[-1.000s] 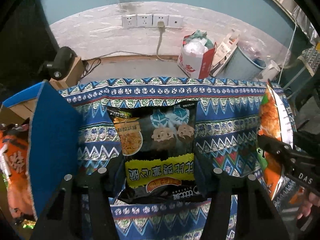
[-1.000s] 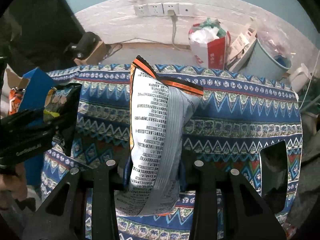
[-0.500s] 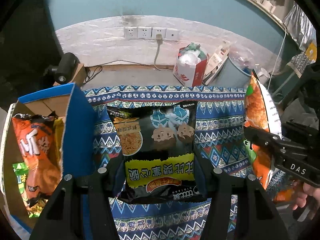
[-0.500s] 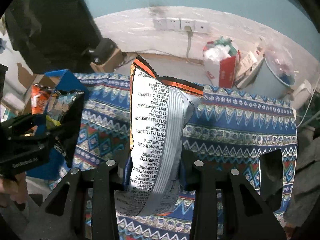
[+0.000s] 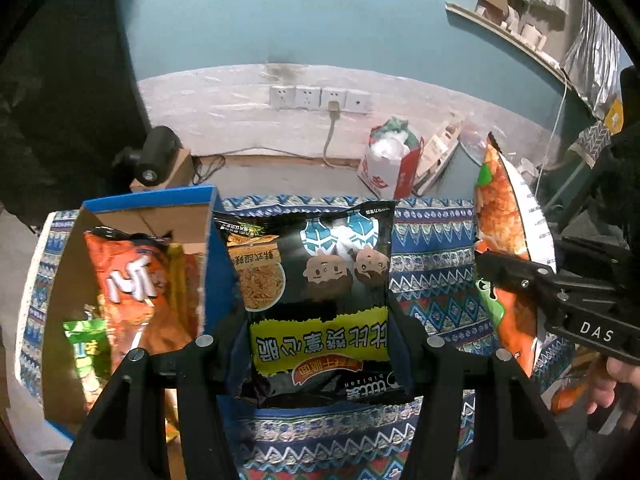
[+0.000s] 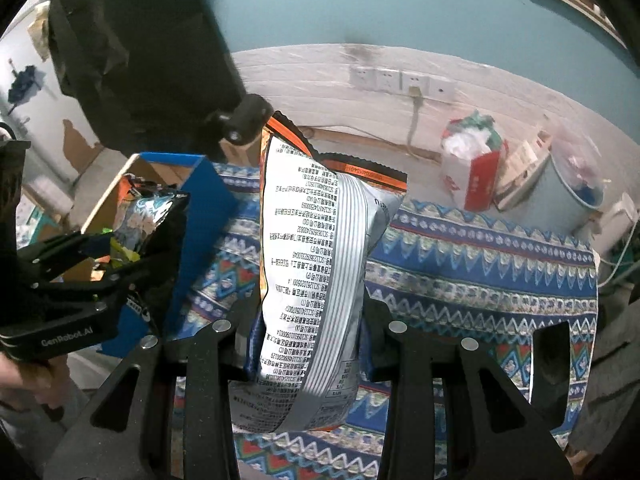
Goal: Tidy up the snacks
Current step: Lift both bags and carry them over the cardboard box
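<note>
A few snack bags (image 5: 132,292) were already tucked in the blue box (image 5: 208,216). Black bag (image 5: 316,292) was clamped in the left gripper (image 5: 316,360) near it, silver bag (image 6: 316,280) in the right gripper (image 6: 308,328) over the bench (image 6: 480,264). Both still to be packed, probably.

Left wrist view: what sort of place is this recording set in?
Probably a lived-in home room or informal studio, not a lab. A patterned tablecloth covers the table, a row of wall sockets sits low on a teal wall, and a stuffed paper bag stands on the floor with other clutter.
</note>
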{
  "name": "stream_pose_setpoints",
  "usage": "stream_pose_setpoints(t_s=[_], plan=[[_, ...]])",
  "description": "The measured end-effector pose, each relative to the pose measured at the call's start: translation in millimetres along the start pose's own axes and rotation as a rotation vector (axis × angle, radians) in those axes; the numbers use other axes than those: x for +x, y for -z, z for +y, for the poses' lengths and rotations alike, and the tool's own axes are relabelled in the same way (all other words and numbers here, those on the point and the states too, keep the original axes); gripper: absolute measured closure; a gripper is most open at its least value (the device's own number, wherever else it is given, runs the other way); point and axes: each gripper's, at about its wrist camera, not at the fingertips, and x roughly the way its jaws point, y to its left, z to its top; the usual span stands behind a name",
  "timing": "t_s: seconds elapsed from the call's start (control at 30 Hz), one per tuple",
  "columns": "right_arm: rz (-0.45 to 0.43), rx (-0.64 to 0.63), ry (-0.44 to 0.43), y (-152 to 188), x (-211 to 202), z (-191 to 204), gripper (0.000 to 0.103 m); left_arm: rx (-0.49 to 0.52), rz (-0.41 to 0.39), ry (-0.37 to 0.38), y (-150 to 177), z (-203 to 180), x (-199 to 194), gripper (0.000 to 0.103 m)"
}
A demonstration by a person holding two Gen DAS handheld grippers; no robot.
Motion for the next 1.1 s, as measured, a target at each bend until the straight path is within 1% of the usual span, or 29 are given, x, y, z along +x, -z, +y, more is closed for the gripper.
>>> stream_pose_setpoints(t_s=[0.23,0.37,0.5,0.77,0.97,1.1], plan=[[-0.020,-0.026,-0.051,-12.5,1.8,29.1,0.067,-0.023,-0.030,-0.033,6.0,22.1,-20.4,0.044],[-0.016,-0.044,-0.078,-20.9,9.8,45.8,0.067,-0.051,-0.039,-0.048,11.7,41.3,-28.5,0.044],[-0.011,-0.067,-0.102,-29.6,18.6,66.6,0.067,-0.093,-0.048,-0.078,17.1,66.3,-35.8,0.044],[-0.005,-0.124,-0.146,-44.2,34.5,111.3,0.067,-0.184,-0.058,-0.114,29.1,115.2,-48.3,0.044],[-0.003,-0.153,-0.176,-54.3,46.9,140.6,0.067,-0.231,-0.054,-0.142,39.3,144.2,-51.1,0.044],[0.004,-0.160,-0.200,-61.7,57.2,157.1,0.067,-0.270,-0.035,-0.162,46.4,165.5,-43.9,0.044]])
